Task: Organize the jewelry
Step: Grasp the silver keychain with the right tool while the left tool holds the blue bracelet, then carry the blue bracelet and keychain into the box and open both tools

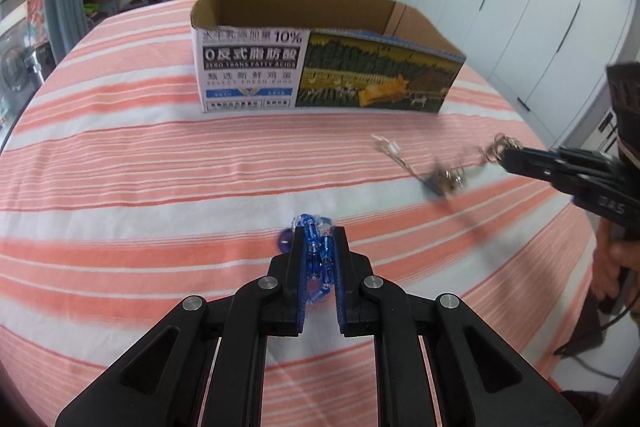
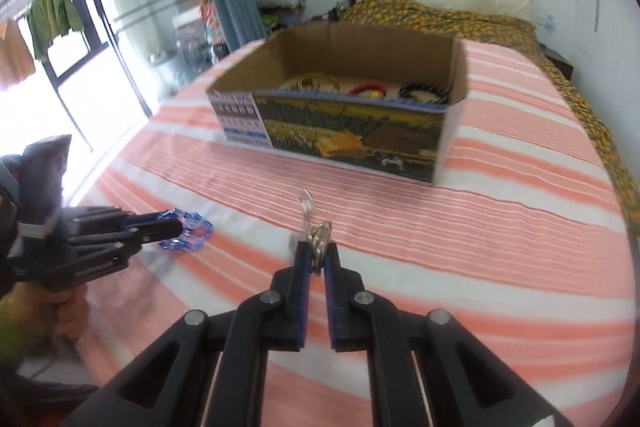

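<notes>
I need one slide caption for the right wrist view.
Right gripper pinching silver chain jewelry before open cardboard box.

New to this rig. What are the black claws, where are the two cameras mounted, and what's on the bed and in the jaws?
No robot here: a person holds a two-finger gripper in each hand, and a fisheye camera on each gripper looks forward along its fingers.

In the left wrist view, the left gripper is shut on a blue bead bracelet. The right gripper enters from the right edge.

In the right wrist view, the right gripper is shut on a silvery metal piece, blurred; it looks like a chain with rings.

Both work over a bed with an orange-and-white striped sheet. On it stands an open cardboard box, already holding a golden bracelet, a red one and a black one.
</notes>
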`<state>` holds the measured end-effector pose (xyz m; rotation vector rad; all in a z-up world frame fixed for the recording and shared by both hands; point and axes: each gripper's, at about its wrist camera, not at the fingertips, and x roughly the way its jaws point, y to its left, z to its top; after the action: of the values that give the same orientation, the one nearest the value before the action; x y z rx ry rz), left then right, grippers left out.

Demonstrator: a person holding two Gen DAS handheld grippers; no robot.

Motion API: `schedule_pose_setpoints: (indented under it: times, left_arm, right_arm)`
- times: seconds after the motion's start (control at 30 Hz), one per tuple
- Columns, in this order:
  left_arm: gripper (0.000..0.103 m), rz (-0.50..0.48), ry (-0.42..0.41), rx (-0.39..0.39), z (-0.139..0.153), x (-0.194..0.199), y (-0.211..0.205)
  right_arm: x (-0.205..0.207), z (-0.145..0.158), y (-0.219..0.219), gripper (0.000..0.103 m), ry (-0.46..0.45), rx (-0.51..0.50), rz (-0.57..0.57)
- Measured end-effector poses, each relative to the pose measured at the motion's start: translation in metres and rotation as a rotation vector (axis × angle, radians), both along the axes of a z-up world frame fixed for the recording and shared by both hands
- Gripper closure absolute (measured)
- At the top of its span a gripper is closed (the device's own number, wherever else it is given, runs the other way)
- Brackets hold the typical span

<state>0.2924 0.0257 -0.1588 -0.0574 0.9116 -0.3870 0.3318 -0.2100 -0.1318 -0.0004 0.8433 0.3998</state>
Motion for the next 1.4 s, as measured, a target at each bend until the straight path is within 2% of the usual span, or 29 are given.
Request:
schedule_pose_setpoints:
  times: [0.27, 0.63, 0.93, 1.13, 1.27, 1.4]
  left_arm:
    - [0.093, 0.026, -0.028, -0.006, 0.021, -0.019, 0.007]
    - [0.093, 0.060, -0.064, 0.010, 0.053, -0.020, 0.016]
    - [0.093, 0.095, -0.079, 0.088, 0.059, -0.013, 0.016]
    - [0.093, 0.095, -0.085, 0.109, 0.060, -0.008, 0.017]
    - [0.093, 0.085, -0.089, 0.094, 0.066, -0.004, 0.019]
    - [0.093, 0.064, -0.078, 0.021, 0.086, 0.012, 0.025]
  right_arm:
    - [-0.022, 0.013, -0.014, 0.099, -0.042, 0.055, -0.073]
    - [-0.034, 0.049, -0.021, 0.099, -0.121, 0.097, -0.079]
    - [-0.029, 0.057, -0.015, 0.099, -0.133, 0.107, -0.065]
    - [-0.026, 0.060, -0.017, 0.099, -0.130, 0.125, -0.069]
    - [-0.020, 0.068, -0.018, 0.099, -0.124, 0.148, -0.066]
    - [0.000, 0.090, -0.018, 0.099, -0.141, 0.166, -0.047]
